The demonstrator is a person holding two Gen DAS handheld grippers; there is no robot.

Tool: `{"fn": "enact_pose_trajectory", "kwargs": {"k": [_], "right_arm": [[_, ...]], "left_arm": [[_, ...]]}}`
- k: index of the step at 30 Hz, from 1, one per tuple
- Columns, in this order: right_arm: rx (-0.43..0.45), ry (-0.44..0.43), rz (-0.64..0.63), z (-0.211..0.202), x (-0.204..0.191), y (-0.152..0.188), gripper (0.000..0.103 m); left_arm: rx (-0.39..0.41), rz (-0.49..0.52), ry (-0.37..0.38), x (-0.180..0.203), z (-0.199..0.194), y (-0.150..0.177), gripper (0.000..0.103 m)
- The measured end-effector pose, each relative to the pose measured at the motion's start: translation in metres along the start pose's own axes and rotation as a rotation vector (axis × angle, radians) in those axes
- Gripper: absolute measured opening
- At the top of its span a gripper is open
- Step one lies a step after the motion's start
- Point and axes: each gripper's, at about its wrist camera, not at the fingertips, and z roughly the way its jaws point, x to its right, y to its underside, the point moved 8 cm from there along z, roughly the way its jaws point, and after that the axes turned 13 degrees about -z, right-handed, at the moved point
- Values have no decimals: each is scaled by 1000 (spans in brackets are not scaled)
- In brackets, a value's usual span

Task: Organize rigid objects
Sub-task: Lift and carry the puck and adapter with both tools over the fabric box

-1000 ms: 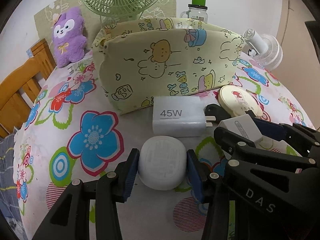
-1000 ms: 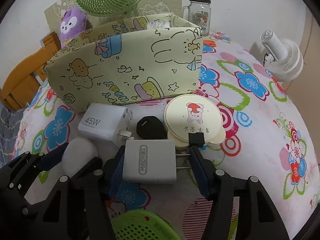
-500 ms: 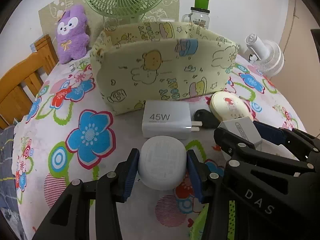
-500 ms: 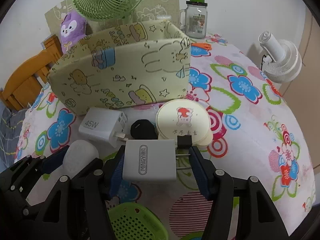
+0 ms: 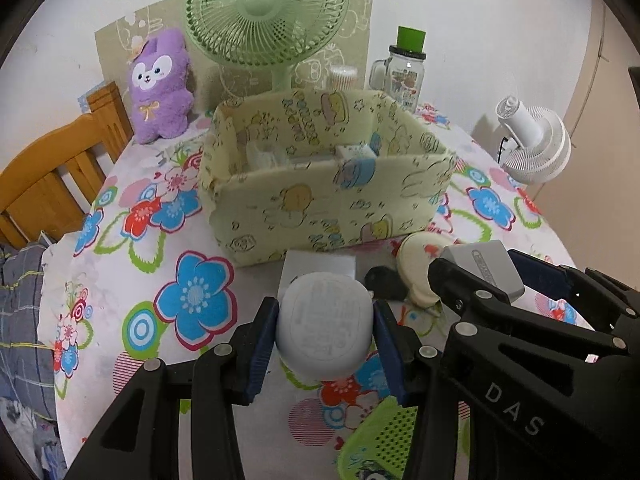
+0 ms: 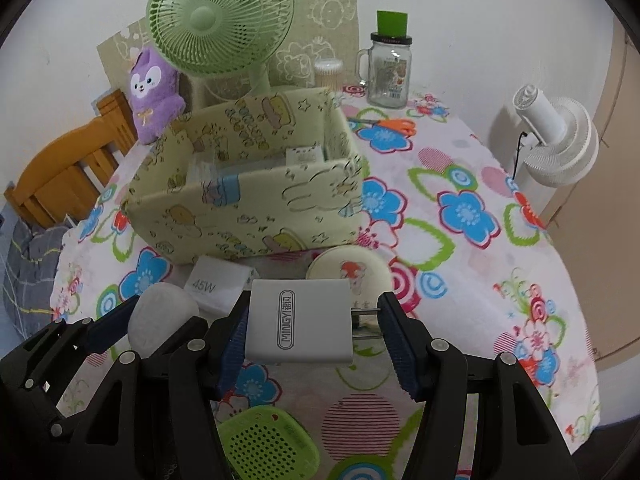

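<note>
My left gripper (image 5: 326, 338) is shut on a white rounded case (image 5: 324, 324) and holds it above the table. My right gripper (image 6: 312, 330) is shut on a grey MINGYI charger (image 6: 300, 322), also lifted; the charger also shows in the left wrist view (image 5: 488, 270). Ahead stands a yellow cartoon-print storage box (image 5: 328, 200) (image 6: 248, 208), open on top, with a few small items inside. A white 45W charger (image 6: 218, 284), a black plug (image 5: 386, 284) and a round cream compact (image 6: 352, 276) lie on the table in front of the box.
A green fan (image 5: 266, 12), purple plush (image 5: 160, 84), glass jar (image 5: 402, 72) and white fan (image 5: 534, 144) stand behind and beside the box. A green perforated item (image 6: 266, 444) lies below my grippers. Orange scissors (image 6: 394, 126) lie at the back. A wooden chair (image 5: 52, 184) is at left.
Both grippers have risen with their objects; the view now looks down into the open box, and the items on the table sit lower and farther away.
</note>
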Motion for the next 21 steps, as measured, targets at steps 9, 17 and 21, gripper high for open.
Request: {"fn": "enact_pose_trajectory", "kwargs": {"k": [9, 17, 21], "right_arm": [[20, 3, 4, -26, 18, -18, 64], [52, -5, -9, -50, 24, -39, 64], [62, -15, -28, -60, 24, -49, 64]], "left_arm": [[26, -2, 2, 21, -22, -19, 49], [61, -9, -4, 29, -45, -38, 49], [77, -19, -14, 30, -56, -46, 49]]}}
